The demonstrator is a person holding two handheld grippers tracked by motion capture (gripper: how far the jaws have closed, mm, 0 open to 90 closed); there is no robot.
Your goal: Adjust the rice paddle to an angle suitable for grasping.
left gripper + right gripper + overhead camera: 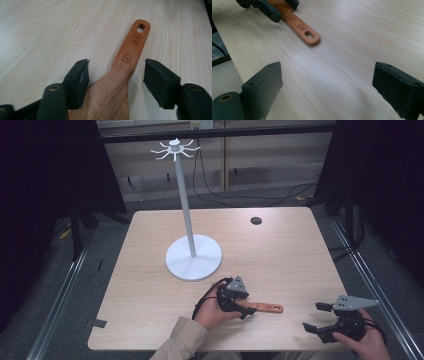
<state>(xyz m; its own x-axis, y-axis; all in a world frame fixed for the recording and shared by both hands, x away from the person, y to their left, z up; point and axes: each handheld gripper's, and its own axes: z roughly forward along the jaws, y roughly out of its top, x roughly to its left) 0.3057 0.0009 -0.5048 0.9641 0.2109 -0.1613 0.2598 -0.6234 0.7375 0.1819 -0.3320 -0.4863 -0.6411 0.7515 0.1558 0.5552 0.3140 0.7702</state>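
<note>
Spatula [130, 55] flat on table [280, 250] | left claw [116, 75] open astride it

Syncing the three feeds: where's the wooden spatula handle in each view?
High view: wooden spatula handle lies low centre on the table, pointing right from the left gripper.
Left gripper view: runs up the centre between the open jaws, hole end at top.
Right gripper view: upper left, hole end nearest the camera.
Shared landmark: the oval hanging hole at the handle's tip.
</note>
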